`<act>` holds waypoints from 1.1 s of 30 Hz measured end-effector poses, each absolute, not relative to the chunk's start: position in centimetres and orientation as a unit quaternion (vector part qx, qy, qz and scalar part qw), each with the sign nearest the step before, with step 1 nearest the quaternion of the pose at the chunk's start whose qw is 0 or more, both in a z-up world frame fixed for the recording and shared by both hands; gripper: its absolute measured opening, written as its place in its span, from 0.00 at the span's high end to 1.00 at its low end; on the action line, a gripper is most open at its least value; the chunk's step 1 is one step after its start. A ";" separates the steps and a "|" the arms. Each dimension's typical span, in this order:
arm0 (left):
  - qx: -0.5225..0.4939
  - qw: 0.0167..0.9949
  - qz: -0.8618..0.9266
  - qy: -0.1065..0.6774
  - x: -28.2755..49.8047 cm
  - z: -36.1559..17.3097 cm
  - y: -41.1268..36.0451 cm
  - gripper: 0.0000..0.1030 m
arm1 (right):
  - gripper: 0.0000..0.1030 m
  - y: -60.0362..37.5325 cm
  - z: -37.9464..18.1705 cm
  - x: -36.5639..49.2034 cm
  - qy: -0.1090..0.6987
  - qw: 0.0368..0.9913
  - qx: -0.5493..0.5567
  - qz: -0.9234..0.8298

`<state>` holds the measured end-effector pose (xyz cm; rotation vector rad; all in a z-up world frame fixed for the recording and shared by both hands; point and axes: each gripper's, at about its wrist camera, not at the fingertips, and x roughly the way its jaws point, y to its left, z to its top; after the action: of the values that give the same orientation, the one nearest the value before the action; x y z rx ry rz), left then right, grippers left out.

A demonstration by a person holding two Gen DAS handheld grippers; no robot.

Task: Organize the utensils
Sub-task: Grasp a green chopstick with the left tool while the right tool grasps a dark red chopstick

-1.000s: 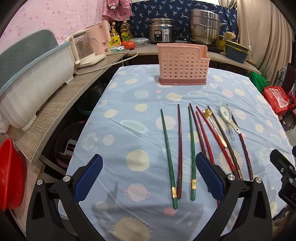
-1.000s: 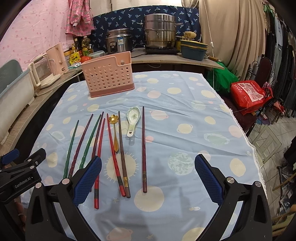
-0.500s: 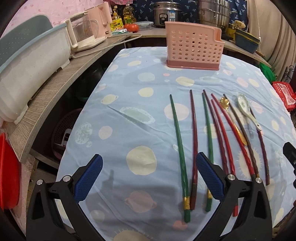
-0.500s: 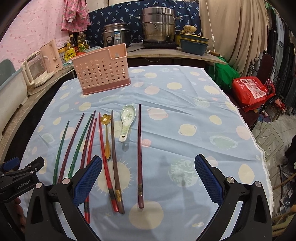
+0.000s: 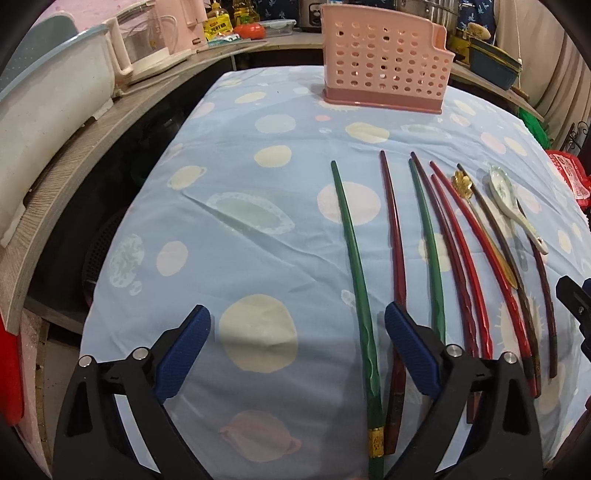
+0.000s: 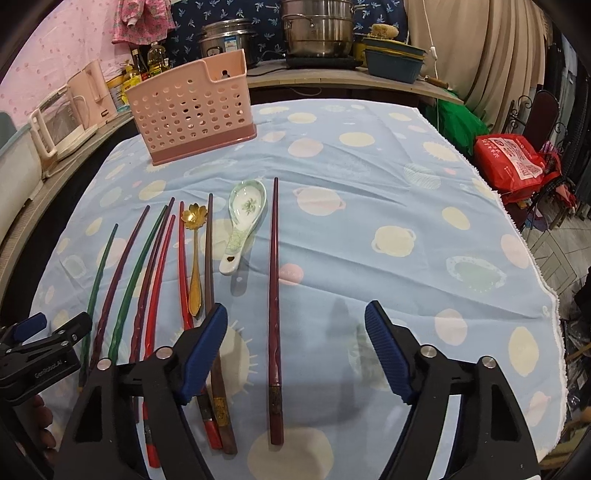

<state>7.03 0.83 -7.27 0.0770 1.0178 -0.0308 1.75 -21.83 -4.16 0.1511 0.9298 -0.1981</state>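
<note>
Your table [image 6: 369,155] wears a light blue cloth dotted with pale planets. At its eleven o'clock in the right wrist view stands the pink perforated holder [image 6: 192,110], upright on the cloth. Toward eight o'clock lies a fan of chopsticks [image 6: 147,273], green, maroon and red, tips pointing away from you. Just beside them rest the gold flower spoon [image 6: 194,258] and the ceramic spoon [image 6: 243,218]. At six o'clock one maroon chopstick [image 6: 274,295] lies apart.

Pink wall [image 6: 40,55], beige curtain [image 6: 491,48], wooden counter [image 6: 369,83] with 2 steel pots [image 6: 317,33], perhaps tiled floor [image 6: 550,251].
</note>
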 end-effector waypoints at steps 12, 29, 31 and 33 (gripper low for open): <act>0.032 0.860 -0.041 0.508 5.4 -8.1 0.8 0.19 | 0.54 -22.0 -6.1 1.6 0.478 0.871 0.081 -0.081; 0.048 0.862 -0.080 0.499 0.5 -7.6 0.6 0.52 | 0.88 -21.3 -6.2 -3.0 0.475 0.875 0.068 -0.070; 0.047 0.862 -0.085 0.498 0.1 -7.5 0.6 0.57 | 0.92 -21.3 -6.2 -3.4 0.476 0.874 0.071 -0.066; 0.044 0.862 -0.091 0.497 -0.1 -7.4 0.6 0.68 | 0.93 -21.3 -6.2 -3.8 0.475 0.875 0.071 -0.063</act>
<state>-0.10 0.64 -7.41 0.0916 1.0419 -0.1905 -3.81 -21.31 -6.17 0.1489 0.9919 -0.1320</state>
